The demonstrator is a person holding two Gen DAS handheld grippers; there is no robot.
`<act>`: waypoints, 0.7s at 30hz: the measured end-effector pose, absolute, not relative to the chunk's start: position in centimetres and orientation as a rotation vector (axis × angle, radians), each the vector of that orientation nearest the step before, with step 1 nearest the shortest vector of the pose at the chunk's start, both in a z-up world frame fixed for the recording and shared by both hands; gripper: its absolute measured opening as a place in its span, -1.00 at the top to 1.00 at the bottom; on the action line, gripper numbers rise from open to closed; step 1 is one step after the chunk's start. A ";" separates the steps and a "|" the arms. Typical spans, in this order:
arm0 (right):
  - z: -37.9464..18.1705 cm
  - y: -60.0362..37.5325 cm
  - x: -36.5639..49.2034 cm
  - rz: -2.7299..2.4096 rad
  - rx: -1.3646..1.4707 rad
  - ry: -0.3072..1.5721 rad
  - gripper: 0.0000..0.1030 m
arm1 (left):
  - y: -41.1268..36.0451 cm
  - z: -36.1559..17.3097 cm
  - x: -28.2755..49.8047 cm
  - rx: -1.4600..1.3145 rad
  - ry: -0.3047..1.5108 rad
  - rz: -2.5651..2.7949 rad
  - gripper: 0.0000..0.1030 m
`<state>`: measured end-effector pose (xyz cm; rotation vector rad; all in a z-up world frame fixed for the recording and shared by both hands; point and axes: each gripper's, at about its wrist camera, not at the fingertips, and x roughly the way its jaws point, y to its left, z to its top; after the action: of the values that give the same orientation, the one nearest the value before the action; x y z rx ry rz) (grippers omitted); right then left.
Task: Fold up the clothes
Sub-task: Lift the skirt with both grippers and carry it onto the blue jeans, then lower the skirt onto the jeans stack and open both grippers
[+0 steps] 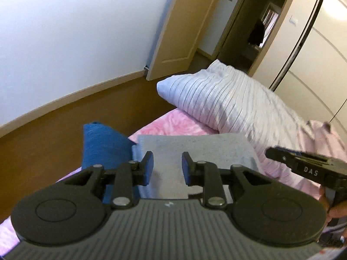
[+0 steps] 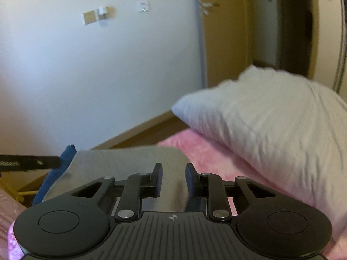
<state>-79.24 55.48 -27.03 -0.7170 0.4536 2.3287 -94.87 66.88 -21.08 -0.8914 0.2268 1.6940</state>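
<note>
A folded grey garment (image 1: 195, 149) lies flat on the pink bed sheet (image 1: 171, 127). A blue garment (image 1: 102, 145) sticks out from under its left side, over the bed's edge. My left gripper (image 1: 167, 162) hovers just above the near part of the grey garment, open, nothing between its blue pads. In the right wrist view the grey garment (image 2: 130, 160) lies under my right gripper (image 2: 173, 173), also open and holding nothing. The blue garment (image 2: 67, 153) shows at the left there. The right gripper (image 1: 271, 152) enters the left wrist view from the right, side on.
A striped white pillow (image 1: 227, 99) lies on the bed beyond the grey garment, with a pale pink garment (image 1: 325, 134) to its right. Brown floor (image 1: 65, 112), a white wall and an open wooden door (image 1: 180, 32) lie past the bed's left edge. A wardrobe (image 1: 303, 43) stands behind.
</note>
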 end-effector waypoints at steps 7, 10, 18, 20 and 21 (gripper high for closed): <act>-30.9 56.8 -79.8 2.269 -0.705 0.590 0.63 | 68.9 -26.9 -95.0 -0.850 0.328 1.780 0.89; -29.8 56.8 -79.2 2.287 -0.708 0.617 0.62 | 68.1 -26.8 -95.3 -0.816 0.330 1.761 0.89; -26.4 49.8 -72.7 2.337 -0.738 0.585 0.62 | 60.1 -20.2 -93.4 -0.783 0.277 1.610 0.81; -26.6 47.5 -71.9 2.340 -0.785 0.543 0.62 | 58.4 -20.0 -92.0 -0.769 0.316 1.583 0.81; -26.8 46.7 -71.7 2.338 -0.811 0.521 0.62 | 57.8 -20.3 -91.3 -0.779 0.349 1.574 0.81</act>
<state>-71.75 46.69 -26.77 -0.8111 0.5208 2.3378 -91.33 57.76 -20.34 -0.7789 0.3490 1.5741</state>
